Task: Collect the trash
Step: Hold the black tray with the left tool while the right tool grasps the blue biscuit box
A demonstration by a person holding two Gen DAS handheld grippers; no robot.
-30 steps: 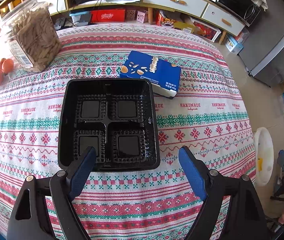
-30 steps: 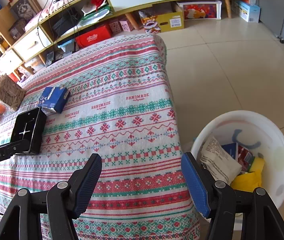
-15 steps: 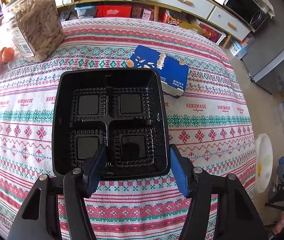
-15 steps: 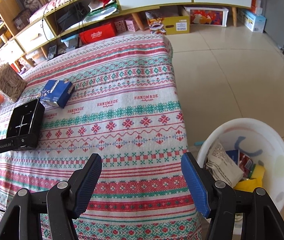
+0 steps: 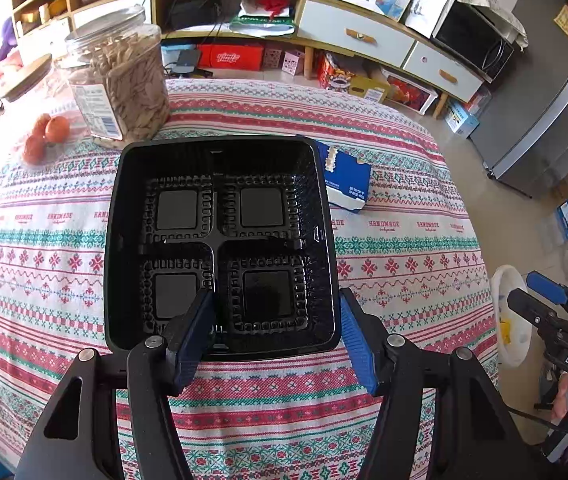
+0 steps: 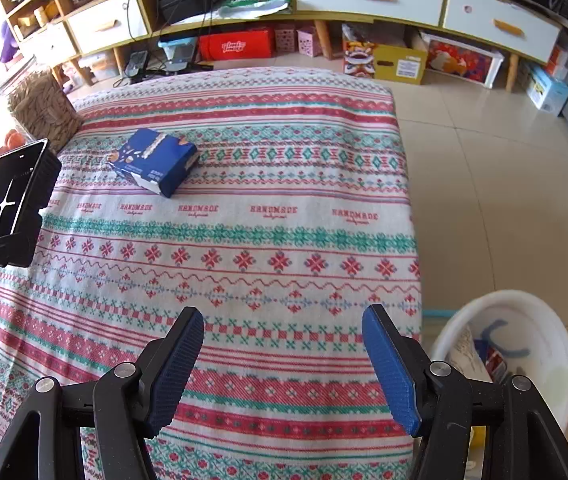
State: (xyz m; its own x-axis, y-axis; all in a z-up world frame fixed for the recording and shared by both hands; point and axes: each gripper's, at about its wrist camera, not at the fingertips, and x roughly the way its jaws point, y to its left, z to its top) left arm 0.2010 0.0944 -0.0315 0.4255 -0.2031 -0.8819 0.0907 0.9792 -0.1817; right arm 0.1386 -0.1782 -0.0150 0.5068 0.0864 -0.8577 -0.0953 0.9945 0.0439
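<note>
**Tray lifted, on its way to the bin**

We had the left gripper (image 5: 276, 320) clamped on the black plastic tray (image 5: 220, 240): one pad sat inside the tray's near right compartment, the other pressed the outside of its right wall, and the jaws had just finished closing on that corner. In the right wrist view the tray (image 6: 12, 200) hung tilted, clear of the patterned cloth on the tabletop (image 6: 244, 248), so we judged the pick-up step done and the carry begun. The right gripper (image 6: 284, 364) stood wide with nothing between its pads, above the near edge of the tabletop. A blue box (image 6: 154, 160) lay flat on the cloth, well apart from both grippers. The white bin (image 6: 524, 344), already holding wrappers, stood on the floor beside the tabletop's right corner. The next move, as we read it, called for carrying the tray across to the bin and releasing it there; the blue box looked to be the right gripper's next item.
</note>
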